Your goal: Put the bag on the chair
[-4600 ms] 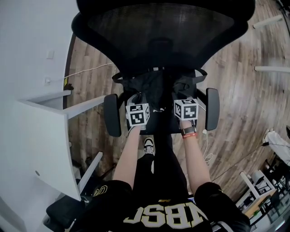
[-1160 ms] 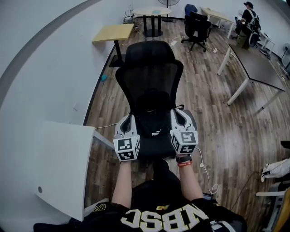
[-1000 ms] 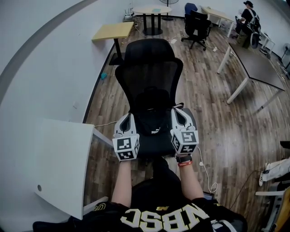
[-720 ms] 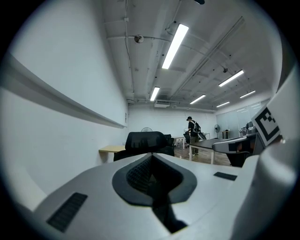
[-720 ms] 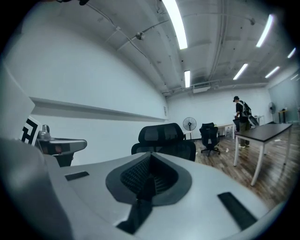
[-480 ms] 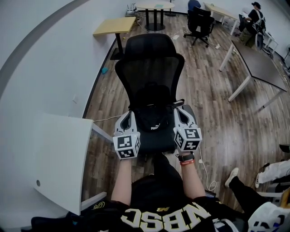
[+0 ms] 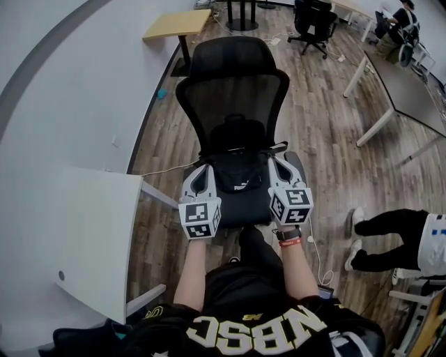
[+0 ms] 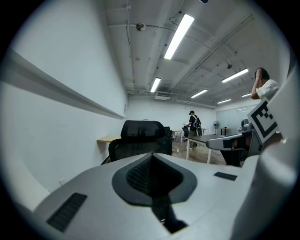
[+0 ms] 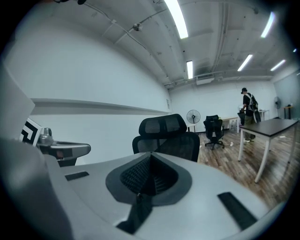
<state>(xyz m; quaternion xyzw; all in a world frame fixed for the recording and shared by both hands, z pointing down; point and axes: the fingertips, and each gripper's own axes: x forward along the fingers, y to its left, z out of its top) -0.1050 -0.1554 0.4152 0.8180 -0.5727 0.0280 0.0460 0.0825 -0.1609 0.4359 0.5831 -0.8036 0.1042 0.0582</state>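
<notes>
A black bag [image 7: 237,176] rests on the seat of a black mesh office chair [image 7: 233,97], leaning against its backrest. My left gripper [image 7: 203,171] hovers by the seat's left side, shut and holding nothing. On the seat's right side my right gripper [image 7: 277,165] is likewise shut and holding nothing. Neither touches the bag. In the left gripper view the jaws [image 8: 151,157] are pressed together and point level at the chair [image 8: 140,140]. The right gripper view shows the same: closed jaws [image 9: 149,159] facing the chair [image 9: 168,136].
A white desk [image 7: 90,237] stands close on the left. A person's legs [image 7: 387,237] are on the floor at the right. A white cable [image 7: 319,254] lies by the chair base. A grey table [image 7: 411,77], a wooden table [image 7: 174,24] and another chair [image 7: 313,10] stand farther back.
Both grippers have come up off the bag, which stays on the seat. Over the last second they barely move; a person walks into view at the right.
</notes>
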